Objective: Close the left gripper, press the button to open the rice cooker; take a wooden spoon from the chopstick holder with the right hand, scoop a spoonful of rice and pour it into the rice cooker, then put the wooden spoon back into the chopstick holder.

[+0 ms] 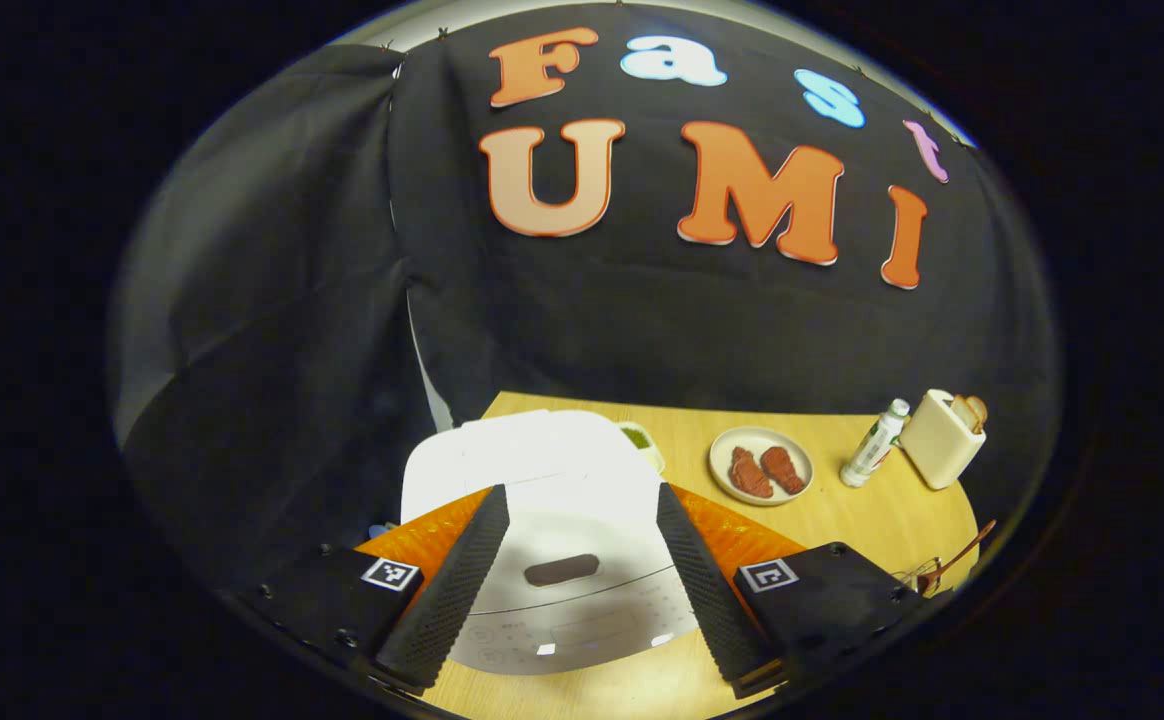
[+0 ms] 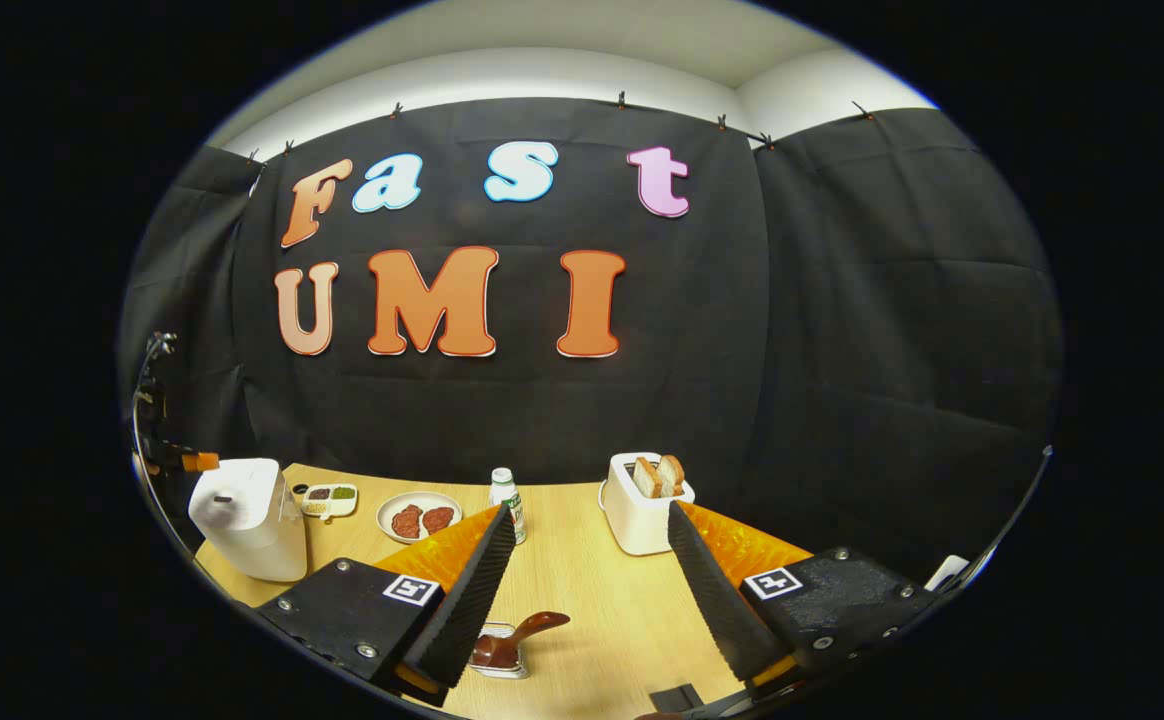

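The white rice cooker (image 1: 542, 470) stands with its lid down, a dark oval button (image 1: 562, 570) on its front. My left gripper (image 1: 580, 490) hovers over it, open, one finger on each side of the button and touching nothing. In the right gripper view the cooker (image 2: 247, 520) stands at the table's left end. A brown wooden spoon (image 2: 527, 628) rests in the small chopstick holder (image 2: 494, 660) just below my right gripper (image 2: 592, 508), which is open and holds nothing. The left gripper view has the spoon (image 1: 962, 550) at the far right.
On the wooden table (image 2: 592, 590) stand a white toaster (image 2: 642, 510) with bread slices, a small bottle (image 2: 507, 498), a plate of red meat pieces (image 2: 419, 517) and a sectioned dish (image 2: 330, 498). Black cloth walls close in the back and sides.
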